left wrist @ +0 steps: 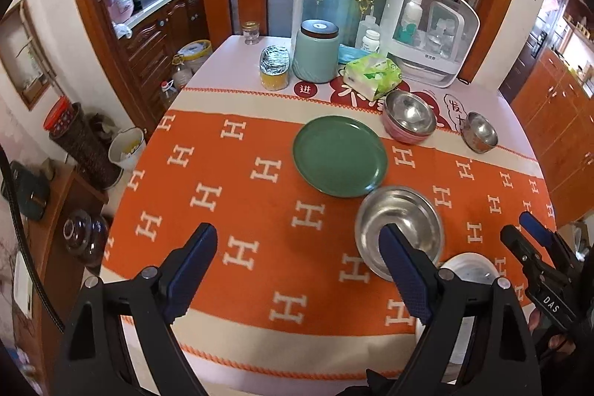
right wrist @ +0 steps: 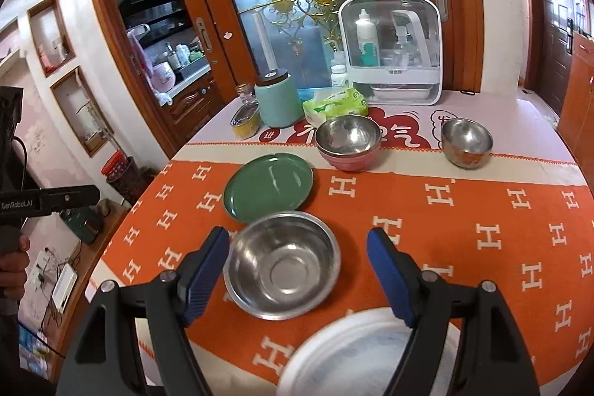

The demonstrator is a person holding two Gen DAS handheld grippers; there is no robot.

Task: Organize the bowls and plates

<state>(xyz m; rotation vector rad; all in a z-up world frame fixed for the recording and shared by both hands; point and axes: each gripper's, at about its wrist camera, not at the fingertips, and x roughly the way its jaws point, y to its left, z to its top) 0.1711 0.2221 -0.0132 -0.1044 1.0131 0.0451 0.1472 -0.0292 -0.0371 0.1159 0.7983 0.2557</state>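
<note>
Fingers of both grippers, left gripper (left wrist: pixel 299 270) and right gripper (right wrist: pixel 299 271), stand spread and grip nothing. On the desk (right wrist: pixel 482 210), the steel bowl (right wrist: pixel 282 264) touches the green plate (right wrist: pixel 268 186) on its near side, likely the first pick. Beyond the plate sit a pink bowl (right wrist: pixel 349 143) and a small bowl (right wrist: pixel 466 141). Nearest, a white plate (right wrist: pixel 356 355) is cut off and blurred.

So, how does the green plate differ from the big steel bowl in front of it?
The green plate is flat and shallow with a low rim, while the big steel bowl is deep with sloping walls. The plate is matte green; the bowl is shiny bare metal that reflects light. The plate lies farther from the grippers, the bowl nearer. Both are round, empty and upright on the orange cloth.
</note>
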